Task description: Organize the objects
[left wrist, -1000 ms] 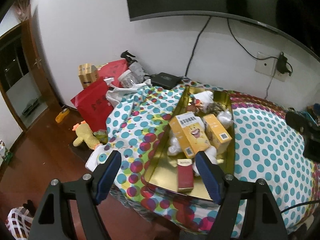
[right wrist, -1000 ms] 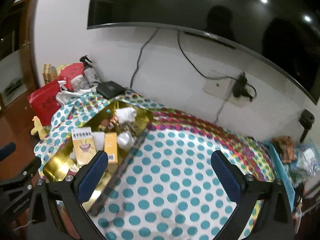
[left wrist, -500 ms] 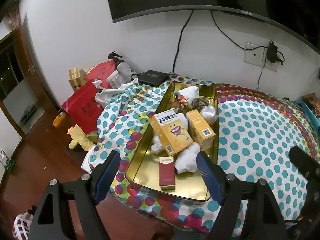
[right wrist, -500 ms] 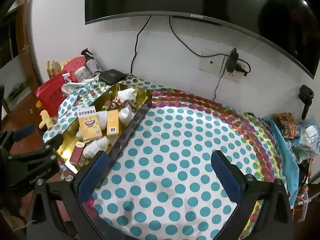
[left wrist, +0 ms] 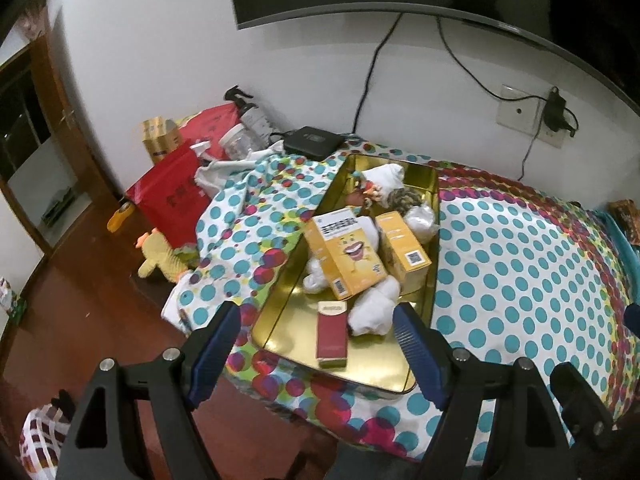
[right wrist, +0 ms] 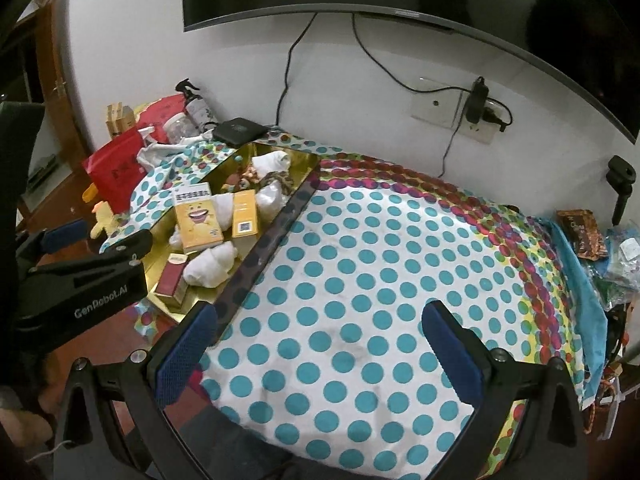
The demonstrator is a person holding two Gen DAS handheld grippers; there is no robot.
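Note:
A gold tray [left wrist: 280, 316] [right wrist: 296, 168] lies on the left part of a polka-dot table. It holds a large yellow box with a smiling face [left wrist: 346, 256] [right wrist: 196, 220], a smaller yellow box [left wrist: 404, 246] [right wrist: 245, 220], a dark red box [left wrist: 331, 334] [right wrist: 170, 278], white rolled socks [left wrist: 374, 308] [right wrist: 212, 266] and small toys at the far end. My left gripper [left wrist: 316, 344] is open and empty, above the tray's near edge. My right gripper [right wrist: 320, 344] is open and empty over the dotted cloth [right wrist: 360, 280], right of the tray.
A black box [left wrist: 312, 142] sits at the table's back. Red bags [left wrist: 172, 196], a spray bottle [left wrist: 250, 114], a jar and a yellow plush toy [left wrist: 160, 258] crowd the floor at left. Packets [right wrist: 582, 232] lie at the table's right edge. A wall socket [right wrist: 456, 114] and TV are behind.
Both grippers have swung and drawn back: the tray now sits centred in the left view, and more of the dotted cloth shows in the right view. Both stayed open.

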